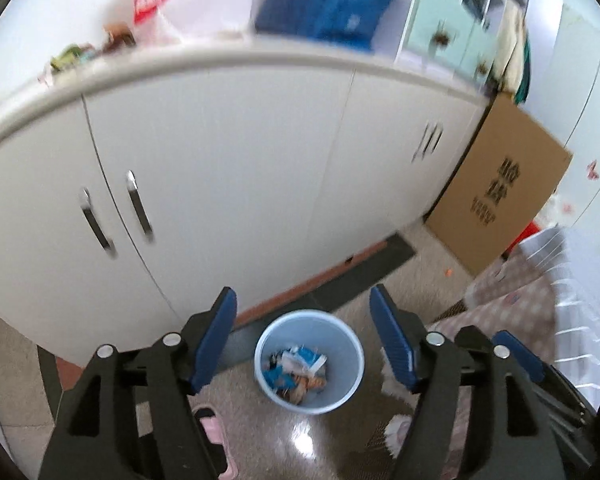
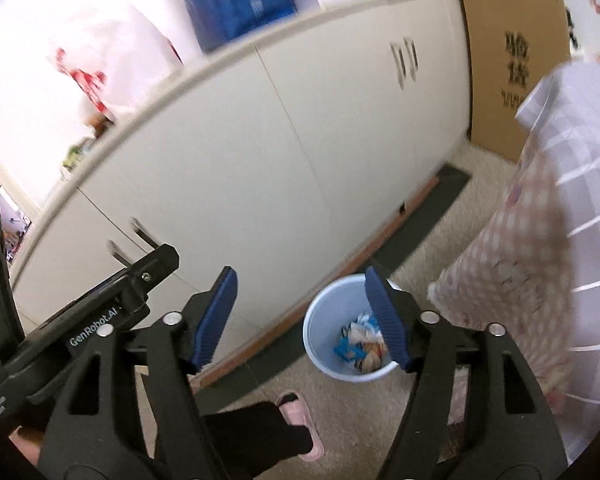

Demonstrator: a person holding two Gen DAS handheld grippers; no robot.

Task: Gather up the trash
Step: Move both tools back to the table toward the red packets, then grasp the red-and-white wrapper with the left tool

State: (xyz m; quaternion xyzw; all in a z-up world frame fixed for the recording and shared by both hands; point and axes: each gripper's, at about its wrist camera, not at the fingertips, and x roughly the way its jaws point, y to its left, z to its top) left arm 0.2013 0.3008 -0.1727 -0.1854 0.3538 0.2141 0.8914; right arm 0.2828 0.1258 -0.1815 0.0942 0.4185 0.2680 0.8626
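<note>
both the left gripper (image 1: pixel 303 338) and the right gripper (image 2: pixel 300 318) hang spread and empty above the pale blue bin (image 1: pixel 309 361), which already holds crumpled wrappers (image 1: pixel 298 372), while more scraps (image 1: pixel 70 58) seemingly wait on the white cabinet's top (image 1: pixel 236 65).

The bin (image 1: pixel 309 361) looks like smooth pale-blue plastic, holding crumpled paper and glossy wrappers (image 1: pixel 298 372). The cabinet (image 1: pixel 228 184) has smooth, matt white doors with shiny metal handles (image 1: pixel 139 208). The floor (image 1: pixel 296 440) is speckled and polished, catching a bright glare. The box (image 1: pixel 500 196) is matt brown cardboard with black print. The bedcover (image 2: pixel 540 260) is soft checked cloth. Each claw, left (image 1: pixel 304 340) and right (image 2: pixel 300 320), is matt black plastic with ribbed blue pads (image 2: pixel 216 316) and bright metal pins. The slipper (image 2: pixel 300 420) looks like smooth pink plastic or foam.
</note>
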